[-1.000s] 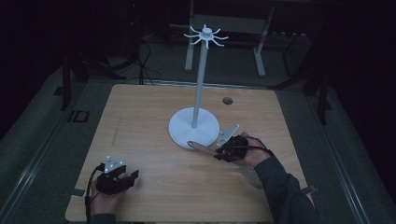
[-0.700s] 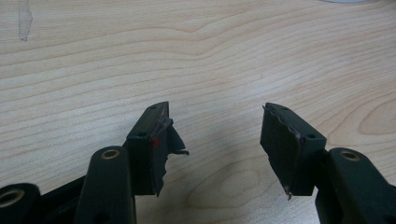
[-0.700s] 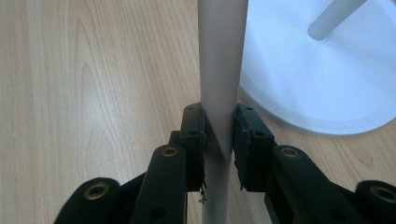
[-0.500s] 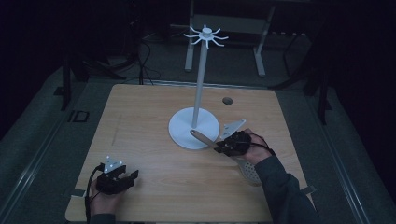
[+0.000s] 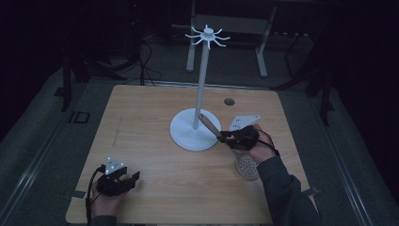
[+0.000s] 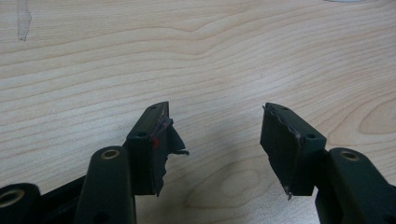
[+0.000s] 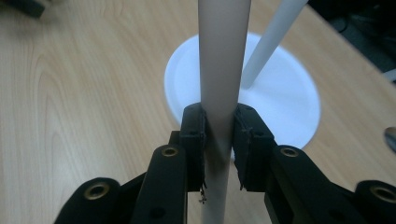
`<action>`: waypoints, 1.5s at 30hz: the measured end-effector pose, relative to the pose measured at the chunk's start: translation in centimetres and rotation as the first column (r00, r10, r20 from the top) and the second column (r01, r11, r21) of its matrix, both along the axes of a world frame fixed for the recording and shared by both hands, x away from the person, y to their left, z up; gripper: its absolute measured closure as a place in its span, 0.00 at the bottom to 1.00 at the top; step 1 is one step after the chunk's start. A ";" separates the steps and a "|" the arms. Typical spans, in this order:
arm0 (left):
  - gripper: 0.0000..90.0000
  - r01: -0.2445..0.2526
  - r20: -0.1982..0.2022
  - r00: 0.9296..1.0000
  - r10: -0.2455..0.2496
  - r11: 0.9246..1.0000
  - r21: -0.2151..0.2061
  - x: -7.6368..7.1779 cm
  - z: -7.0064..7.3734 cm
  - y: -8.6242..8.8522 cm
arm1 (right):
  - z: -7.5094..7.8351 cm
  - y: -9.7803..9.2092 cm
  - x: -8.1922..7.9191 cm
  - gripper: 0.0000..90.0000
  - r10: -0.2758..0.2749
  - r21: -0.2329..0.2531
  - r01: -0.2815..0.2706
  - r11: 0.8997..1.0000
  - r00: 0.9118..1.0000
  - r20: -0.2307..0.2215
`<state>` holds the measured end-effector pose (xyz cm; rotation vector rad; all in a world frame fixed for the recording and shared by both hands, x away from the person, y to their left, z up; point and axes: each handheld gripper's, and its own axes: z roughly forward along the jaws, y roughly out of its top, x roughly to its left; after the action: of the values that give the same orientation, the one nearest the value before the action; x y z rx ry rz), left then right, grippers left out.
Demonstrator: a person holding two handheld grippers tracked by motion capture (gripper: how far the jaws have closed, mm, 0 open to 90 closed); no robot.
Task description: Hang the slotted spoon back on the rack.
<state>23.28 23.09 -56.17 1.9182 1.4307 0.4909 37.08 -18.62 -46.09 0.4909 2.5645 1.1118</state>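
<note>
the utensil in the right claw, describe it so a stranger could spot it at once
Find the white stand on the wooden table. Just right of its round base, the right claw grips a long pale-handled utensil, slanting up toward the pole. A perforated strainer lies nearby; only this utensil is held.

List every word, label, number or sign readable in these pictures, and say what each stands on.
None can be read. The light wooden table, the white hook stand with its round base, the perforated skimmer with a wooden handle and the black right gripper and left gripper bear no lettering. A dark mark on the floor is too dim to read.
</note>
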 end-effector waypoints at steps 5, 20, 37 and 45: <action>0.48 -0.001 -0.001 1.000 0.001 1.000 -0.001 0.0 0.0 0.0 | 0.7 -0.4 0.1 0.83 -0.037 0.055 0.035 0.998 0.999 0.027; 0.48 0.000 0.001 1.000 0.000 1.000 -0.001 0.0 0.0 0.1 | 1.9 -0.9 0.0 0.83 -0.112 0.155 0.098 0.983 0.990 0.083; 0.48 -0.003 0.001 1.000 0.003 1.000 -0.004 0.0 0.0 0.1 | 2.6 -0.9 0.0 0.83 -0.142 0.216 0.115 0.970 0.983 0.116; 0.48 -0.005 0.001 1.000 0.005 1.000 -0.006 0.0 0.0 0.1 | 2.9 -0.8 0.0 0.83 -0.159 0.250 0.123 0.961 0.979 0.131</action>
<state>23.24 23.20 -56.13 1.9100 1.4347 0.4899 37.06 -19.43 -43.23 0.6125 2.2402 1.3594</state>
